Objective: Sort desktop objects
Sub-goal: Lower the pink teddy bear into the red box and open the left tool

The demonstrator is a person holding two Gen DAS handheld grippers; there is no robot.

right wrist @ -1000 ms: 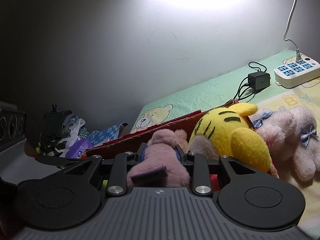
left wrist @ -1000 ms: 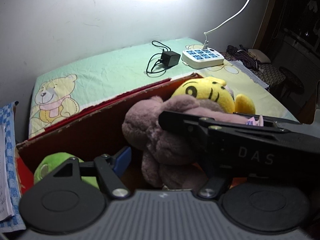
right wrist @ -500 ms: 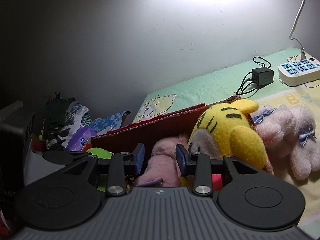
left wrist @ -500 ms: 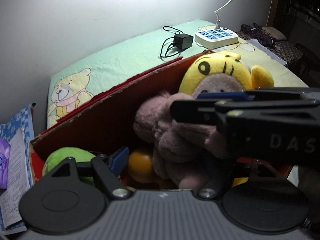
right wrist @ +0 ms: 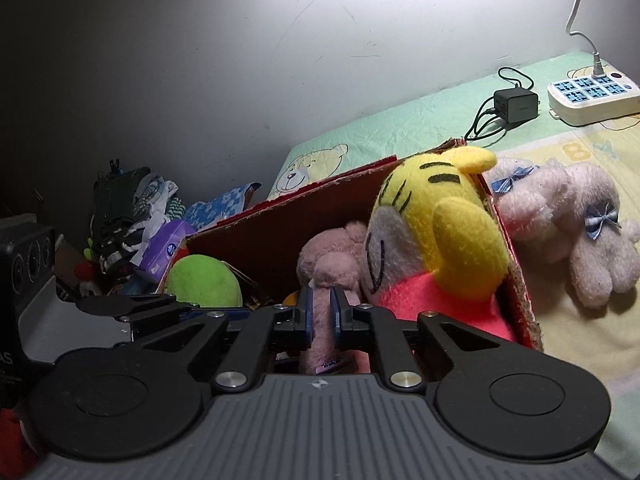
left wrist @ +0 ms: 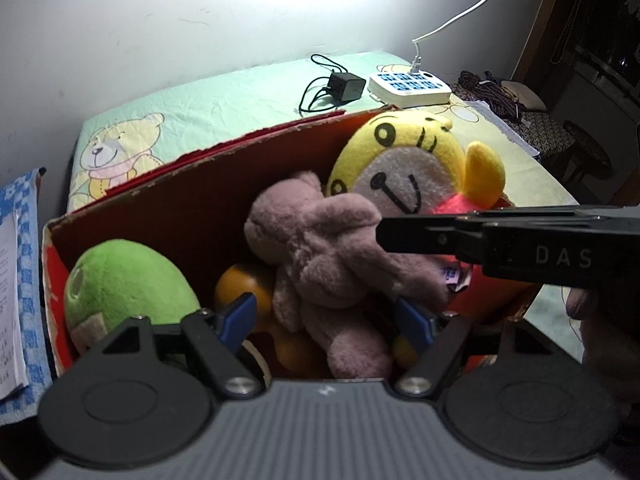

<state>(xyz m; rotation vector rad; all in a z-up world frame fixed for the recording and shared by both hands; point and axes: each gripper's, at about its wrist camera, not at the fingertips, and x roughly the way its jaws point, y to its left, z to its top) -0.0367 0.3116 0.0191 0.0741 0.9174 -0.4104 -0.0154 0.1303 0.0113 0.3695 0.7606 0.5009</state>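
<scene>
We see a cardboard box on the bed holding a round plush at left, a bear plush in the middle and a tiger plush at right. Behind it lie a charger and power strip. Right of the box lies a rabbit plush.

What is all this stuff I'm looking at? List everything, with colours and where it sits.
Cardboard box: one, brown and red, on the bed.
Mauve teddy: one, in the box middle, a limb pinched by the right tongs.
Yellow tiger toy: one, yellow with pink body, at the box's right end.
Green plush: one, at the box's left end.
Orange balls: at least two, under the teddy.
Pale pink bunny: one, blue bows, on the sheet outside the box.
Charger: one, black, behind the box.
Power strip: one, white and blue, beside the charger.
Left tongs: open around the teddy.
Right tongs: shut on the teddy.
</scene>
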